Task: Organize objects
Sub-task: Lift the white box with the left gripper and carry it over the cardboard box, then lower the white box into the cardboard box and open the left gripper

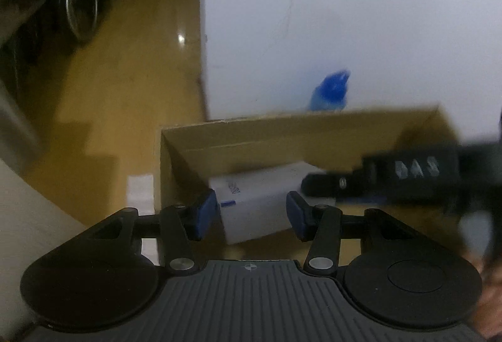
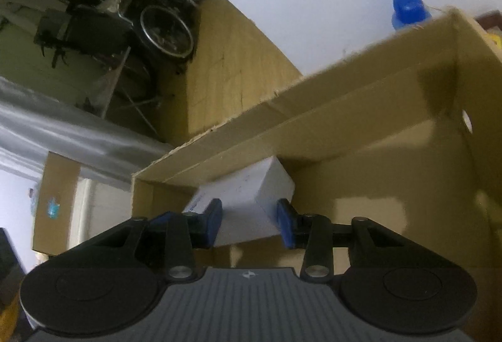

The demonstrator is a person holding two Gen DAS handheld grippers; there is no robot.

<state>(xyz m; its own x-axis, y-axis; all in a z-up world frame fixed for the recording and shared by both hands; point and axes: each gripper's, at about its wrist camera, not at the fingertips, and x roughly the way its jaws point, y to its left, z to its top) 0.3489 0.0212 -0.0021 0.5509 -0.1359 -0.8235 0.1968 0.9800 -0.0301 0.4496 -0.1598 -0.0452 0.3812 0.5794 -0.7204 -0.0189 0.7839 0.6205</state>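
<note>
Left wrist view: yellow floor, white wall, a blue bottle (image 1: 331, 90) behind the cardboard box (image 1: 282, 128); my left gripper (image 1: 251, 213) hangs over the white carton (image 1: 263, 200) lying inside, fingers (image 1: 205, 213) partly apart, touching nothing; the right gripper (image 1: 408, 178) blurs across.

Right wrist view: the right gripper (image 2: 249, 222) frames the same carton (image 2: 248, 200), fingers (image 2: 213, 221) narrow, whether pressing it I cannot tell. I judge the carton's placement is in hand; next comes lowering squarely onto it.
</note>
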